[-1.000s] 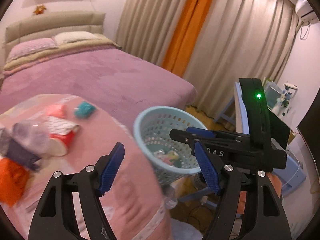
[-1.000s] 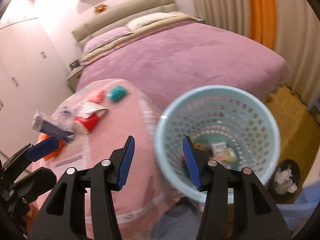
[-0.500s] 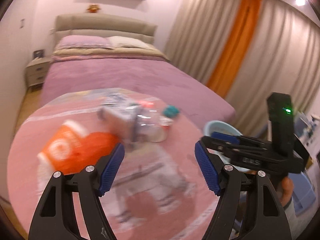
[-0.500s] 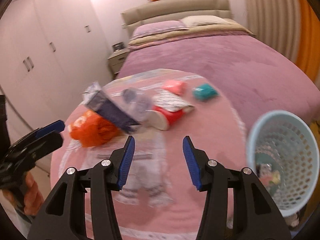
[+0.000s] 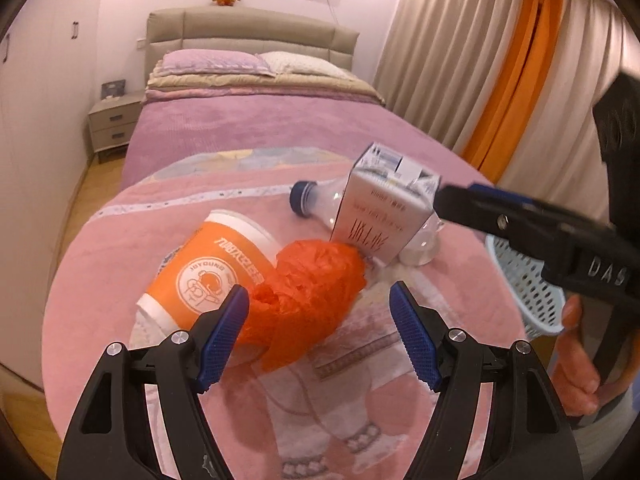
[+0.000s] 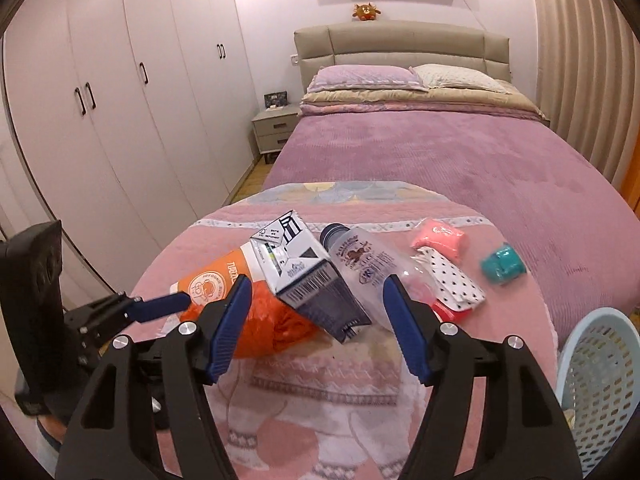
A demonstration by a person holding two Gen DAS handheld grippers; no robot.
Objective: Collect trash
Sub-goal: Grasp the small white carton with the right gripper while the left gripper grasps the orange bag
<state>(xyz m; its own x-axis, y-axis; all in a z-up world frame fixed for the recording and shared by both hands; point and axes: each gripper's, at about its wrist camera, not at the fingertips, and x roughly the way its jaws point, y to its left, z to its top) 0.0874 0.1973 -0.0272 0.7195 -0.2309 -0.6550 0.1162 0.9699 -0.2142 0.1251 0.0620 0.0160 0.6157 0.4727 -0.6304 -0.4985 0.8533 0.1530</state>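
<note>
— Big picture first: where's the trash?

— Piled on the pink table (image 6: 400, 420) at the foot of the bed (image 6: 460, 168). The basket (image 6: 600, 380) sits off the table's right edge, a few bits already in it.

— And the pile itself?

— An orange cup (image 5: 208, 268) on its side, a crumpled orange bag (image 5: 308, 296) against it, then a carton (image 6: 316, 284) leaning over a clear bottle (image 6: 368, 264). Further right lie a dotted wrapper (image 6: 452, 280), a pink packet (image 6: 440, 236) and a teal one (image 6: 502, 266), well apart from the rest.

— Which gripper is nearer what?

— The left gripper (image 5: 320, 332) hangs just short of the bag, jaws apart, nothing in them; bag and cup lie straight ahead of it. The right gripper (image 6: 316, 324) faces the carton, its jaws opening, with the carton's lower end showing between them but not pinched.

— How does the carton lie?

— Tilted, its long axis running from far-left down toward near-right, slantwise to the jaws. I'd guess the right one takes it, being nearer the basket too.
</note>
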